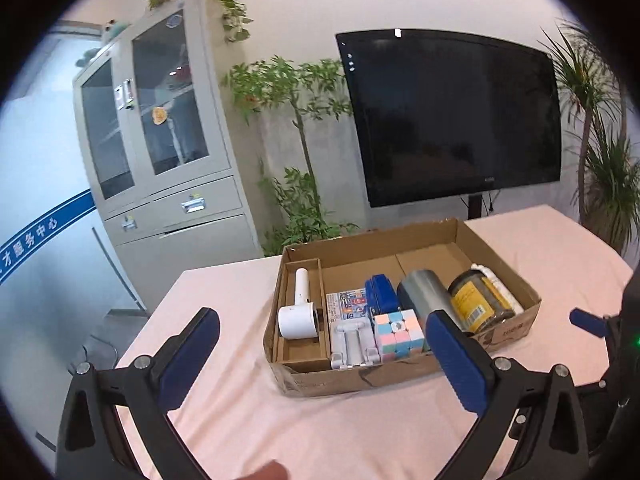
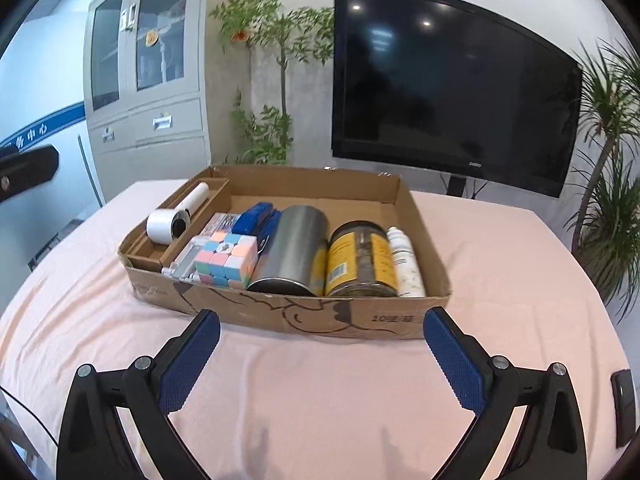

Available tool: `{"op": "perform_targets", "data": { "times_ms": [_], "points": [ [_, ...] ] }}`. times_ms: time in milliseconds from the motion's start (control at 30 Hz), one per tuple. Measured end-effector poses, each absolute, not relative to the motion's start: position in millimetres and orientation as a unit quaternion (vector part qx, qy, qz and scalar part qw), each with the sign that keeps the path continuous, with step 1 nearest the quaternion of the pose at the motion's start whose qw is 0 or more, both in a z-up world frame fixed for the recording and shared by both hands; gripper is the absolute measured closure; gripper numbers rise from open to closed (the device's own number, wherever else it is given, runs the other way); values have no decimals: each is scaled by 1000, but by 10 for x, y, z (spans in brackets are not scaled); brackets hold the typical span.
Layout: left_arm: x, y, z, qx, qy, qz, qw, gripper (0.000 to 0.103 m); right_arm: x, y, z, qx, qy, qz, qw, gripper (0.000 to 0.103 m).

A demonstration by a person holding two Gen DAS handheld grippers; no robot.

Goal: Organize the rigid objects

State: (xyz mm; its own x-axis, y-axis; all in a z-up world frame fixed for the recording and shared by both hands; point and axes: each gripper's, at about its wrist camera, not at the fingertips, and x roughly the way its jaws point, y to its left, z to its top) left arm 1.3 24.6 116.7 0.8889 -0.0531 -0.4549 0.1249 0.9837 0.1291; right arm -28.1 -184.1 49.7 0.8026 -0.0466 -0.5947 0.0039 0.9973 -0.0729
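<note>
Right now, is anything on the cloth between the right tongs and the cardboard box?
Nothing visible. The right tongs stand open over bare pink tablecloth, and the cardboard box lies just ahead, its near wall facing them.

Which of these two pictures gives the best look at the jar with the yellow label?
The right wrist view: the jar lies near the middle of the picture, large and unblocked, its barcode readable, between the metal can and the white bottle. In the left wrist view the jar is smaller, with a gripper finger close in front of it.
</note>
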Motion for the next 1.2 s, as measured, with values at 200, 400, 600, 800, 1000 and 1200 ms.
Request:
{"op": "perform_targets", "data": {
  "times_ms": [200,400,600,800,1000,1200],
  "points": [
    [86,268,722,-7,281,-46,959,1,-523,-1951,562,-27,314,-34,948,1],
    [144,192,463,-14,290,-40,956,1,-540,-1981,503,-43,324,-28,945,1],
    [196,112,362,-15,303,-50,952,1,-484,-1975,438,-50,333,-27,941,1],
    [267,44,268,-4,318,-53,946,1,-414,-1970,365,-55,344,-25,937,1],
    [309,56,183,-8,331,-52,942,1,-340,-1974,303,-57,352,-27,934,1],
    [341,56,157,-10,334,-57,941,1,-296,-1964,274,-59,353,-27,933,1]
  ]
}}
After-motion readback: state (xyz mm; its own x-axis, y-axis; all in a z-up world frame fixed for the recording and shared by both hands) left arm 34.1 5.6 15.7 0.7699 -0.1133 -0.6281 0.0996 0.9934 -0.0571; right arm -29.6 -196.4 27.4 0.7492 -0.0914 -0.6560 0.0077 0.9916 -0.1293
